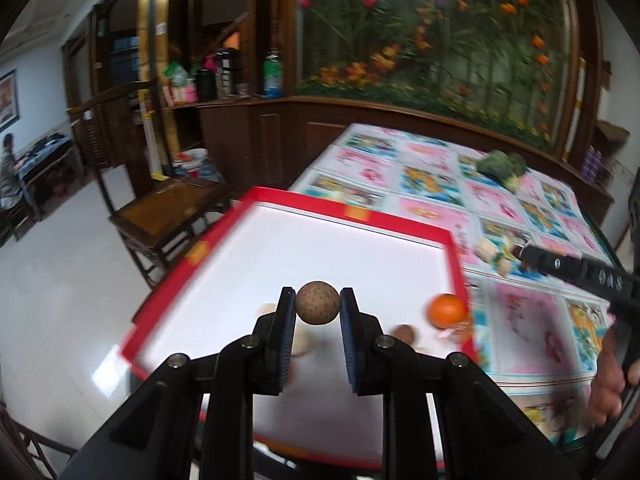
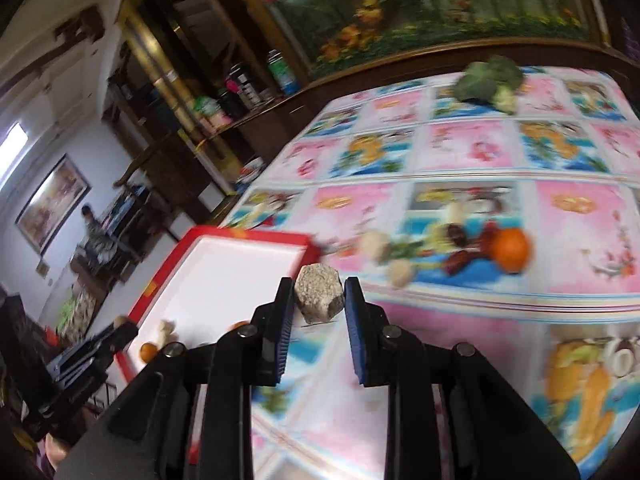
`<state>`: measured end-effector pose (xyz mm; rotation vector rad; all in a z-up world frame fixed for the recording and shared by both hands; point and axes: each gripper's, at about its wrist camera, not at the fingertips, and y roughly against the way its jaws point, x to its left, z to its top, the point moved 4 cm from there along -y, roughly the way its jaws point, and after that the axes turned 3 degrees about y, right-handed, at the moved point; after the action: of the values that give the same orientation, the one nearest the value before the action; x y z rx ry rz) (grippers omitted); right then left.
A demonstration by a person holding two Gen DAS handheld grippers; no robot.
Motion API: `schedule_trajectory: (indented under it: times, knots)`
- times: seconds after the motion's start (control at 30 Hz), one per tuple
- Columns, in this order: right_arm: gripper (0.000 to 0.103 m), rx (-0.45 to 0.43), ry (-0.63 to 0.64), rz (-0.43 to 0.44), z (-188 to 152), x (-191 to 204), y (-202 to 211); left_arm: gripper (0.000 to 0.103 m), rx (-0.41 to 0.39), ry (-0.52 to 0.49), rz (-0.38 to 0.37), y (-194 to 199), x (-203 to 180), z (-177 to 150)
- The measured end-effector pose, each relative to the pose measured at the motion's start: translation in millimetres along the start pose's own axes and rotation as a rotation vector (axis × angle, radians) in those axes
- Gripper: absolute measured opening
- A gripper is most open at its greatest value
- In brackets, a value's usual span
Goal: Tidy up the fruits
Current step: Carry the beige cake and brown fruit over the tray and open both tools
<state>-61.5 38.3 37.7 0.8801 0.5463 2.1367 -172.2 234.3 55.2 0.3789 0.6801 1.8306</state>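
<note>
Left wrist view: left gripper (image 1: 318, 304) clamps a round brown cork-textured fruit (image 1: 317, 303) above the red-rimmed white tray (image 1: 352, 213), an orange (image 1: 447, 311) at four o'clock. Right gripper (image 2: 319, 295) pinches a grey speckled faceted lump (image 2: 319, 293) over the floral tablecloth (image 2: 460, 148), tray at nine o'clock.

Left claw (image 1: 318, 309) clamped shut on small load, angled down; right claw (image 2: 319, 300) likewise.
</note>
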Motion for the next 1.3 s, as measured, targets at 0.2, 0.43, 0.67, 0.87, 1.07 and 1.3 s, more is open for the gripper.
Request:
schedule_trajectory:
  times: [0.2,0.43,0.67,0.87,1.07,1.3]
  knots:
    - [0.027,0.074,0.166,0.127,-25,99,-25,0.021,0.003,0.082,0.051,0,50,-7]
    - [0.027,0.17,0.298,0.151,-68,156,-57,0.021,0.058,0.093,0.061,-18,68,-24]
    - [0.027,0.25,0.304,0.114,-89,157,-83,0.021,0.094,0.102,0.047,-29,72,-32]
    - [0.027,0.277,0.307,0.097,-93,157,-88,0.021,0.108,0.092,0.062,-33,72,-32]
    - [0.035,0.307,0.309,0.108,-92,158,-88,0.049,0.123,0.055,0.085,-32,68,-33]
    - [0.042,0.221,0.281,0.154,-75,145,-59,0.055,0.091,0.028,0.086,-20,51,-23]
